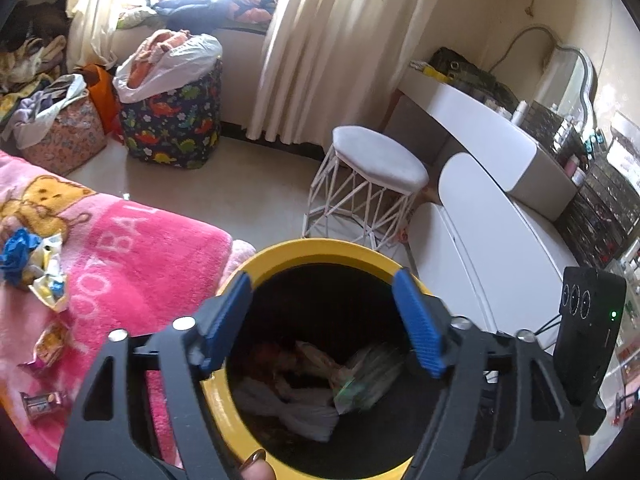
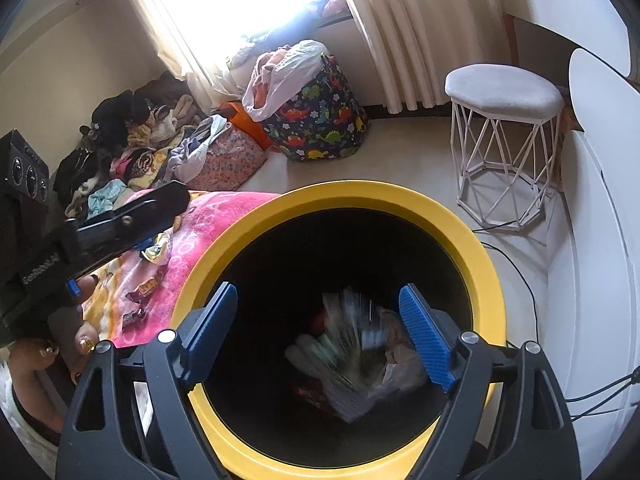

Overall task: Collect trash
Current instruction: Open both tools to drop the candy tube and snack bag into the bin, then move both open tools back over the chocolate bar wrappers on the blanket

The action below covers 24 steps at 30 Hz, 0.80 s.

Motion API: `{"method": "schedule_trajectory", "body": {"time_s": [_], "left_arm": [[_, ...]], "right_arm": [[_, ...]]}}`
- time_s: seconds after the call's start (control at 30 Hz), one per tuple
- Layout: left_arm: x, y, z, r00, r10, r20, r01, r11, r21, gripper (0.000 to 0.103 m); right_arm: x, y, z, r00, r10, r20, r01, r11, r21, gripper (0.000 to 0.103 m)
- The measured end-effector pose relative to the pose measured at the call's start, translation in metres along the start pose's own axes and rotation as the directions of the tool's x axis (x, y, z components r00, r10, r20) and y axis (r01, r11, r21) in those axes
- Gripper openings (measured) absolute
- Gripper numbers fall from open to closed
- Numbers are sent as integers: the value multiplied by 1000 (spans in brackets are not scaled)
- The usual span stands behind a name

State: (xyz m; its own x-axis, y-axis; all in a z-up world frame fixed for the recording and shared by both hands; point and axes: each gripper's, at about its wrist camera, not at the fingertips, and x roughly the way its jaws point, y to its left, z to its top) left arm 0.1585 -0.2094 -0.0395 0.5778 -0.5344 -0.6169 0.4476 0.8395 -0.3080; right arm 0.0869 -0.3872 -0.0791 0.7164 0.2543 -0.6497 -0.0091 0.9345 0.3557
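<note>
A: What do we see of the two tools?

B: We see the left gripper (image 1: 320,320) and the right gripper (image 2: 322,334) both poised above the yellow-rimmed bin (image 1: 312,250), each with its blue pads spread wide apart and nothing between them.

A: And where is the trash?

B: Inside the bin we find crumpled wrappers (image 2: 360,348), one of them blurred, lying on the dark bottom. More loose wrappers (image 1: 40,268) remain on the pink blanket (image 1: 140,248) of the bed, just beside the bin.

A: What surrounds the bin?

B: We note a white wire stool (image 2: 504,120) on the floor beyond the bin, a dinosaur-print hamper (image 1: 172,120) near the curtains, and a white desk (image 1: 480,120) at the right.
</note>
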Motion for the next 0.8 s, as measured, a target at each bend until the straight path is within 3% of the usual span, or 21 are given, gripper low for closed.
{"method": "schedule_trajectory", "body": {"time_s": [0.23, 0.8], "left_arm": [[-21, 17, 4, 997, 51, 50, -49, 998, -29, 92], [-66, 62, 3, 981, 152, 124, -141, 986, -91, 92]], "right_arm": [[-3, 13, 2, 1000, 12, 26, -11, 1000, -21, 81], [0, 68, 13, 995, 75, 60, -68, 992, -110, 83]]}}
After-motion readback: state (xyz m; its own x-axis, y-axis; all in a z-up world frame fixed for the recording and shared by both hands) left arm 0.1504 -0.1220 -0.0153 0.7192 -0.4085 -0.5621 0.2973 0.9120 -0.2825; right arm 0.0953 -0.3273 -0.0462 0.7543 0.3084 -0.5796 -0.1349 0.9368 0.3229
